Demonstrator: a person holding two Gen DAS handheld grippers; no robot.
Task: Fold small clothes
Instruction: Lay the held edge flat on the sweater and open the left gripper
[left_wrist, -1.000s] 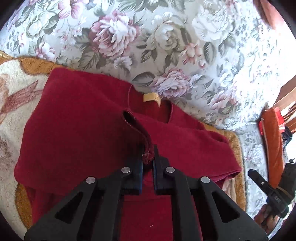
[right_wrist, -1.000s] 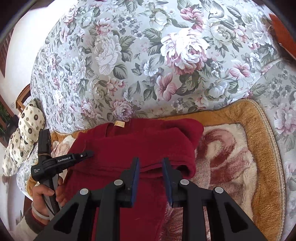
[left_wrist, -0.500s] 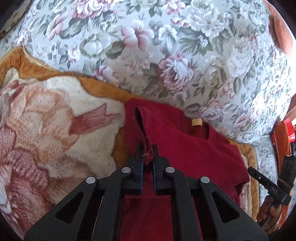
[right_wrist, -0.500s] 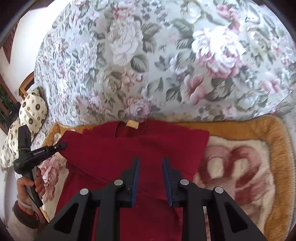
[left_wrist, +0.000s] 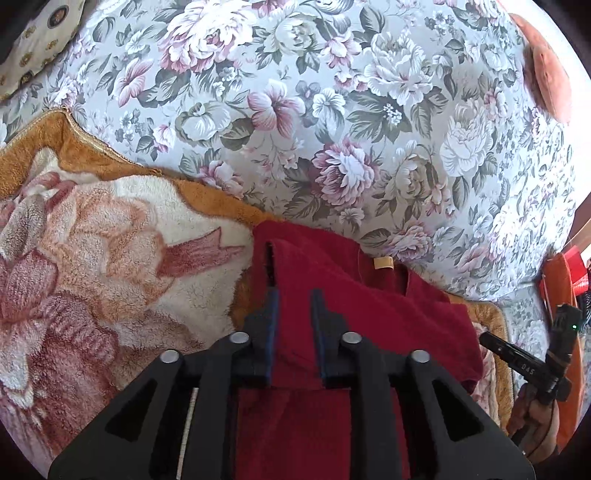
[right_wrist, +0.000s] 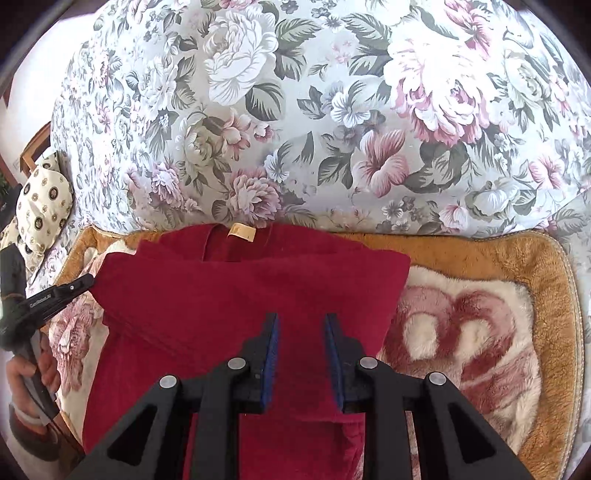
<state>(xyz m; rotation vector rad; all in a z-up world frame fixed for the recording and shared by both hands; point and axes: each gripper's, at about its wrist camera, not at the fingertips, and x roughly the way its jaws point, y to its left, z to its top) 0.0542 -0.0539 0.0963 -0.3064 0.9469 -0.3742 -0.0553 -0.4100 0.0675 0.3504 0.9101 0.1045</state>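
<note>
A dark red garment (left_wrist: 351, 317) with a tan neck label (left_wrist: 383, 263) lies on a plush blanket, its sleeves folded in over the body. My left gripper (left_wrist: 294, 295) is open just above the garment's left folded edge and holds nothing. In the right wrist view the garment (right_wrist: 251, 291) and its label (right_wrist: 241, 232) lie ahead, and my right gripper (right_wrist: 301, 319) is open above its right half, empty. The left gripper (right_wrist: 79, 282) shows at the garment's left edge, and the right gripper (left_wrist: 491, 341) shows at the far right of the left view.
The plush orange-bordered blanket (right_wrist: 480, 332) with pink pattern covers the seat. A floral sofa back (right_wrist: 332, 110) rises right behind the garment. A spotted cushion (right_wrist: 40, 210) sits at the far left. An orange object (left_wrist: 565, 295) stands at the right edge.
My left gripper carried the sleeve edge across the garment to the left, then opened and let it go. My right gripper stayed open and moved slightly closer over the garment.
</note>
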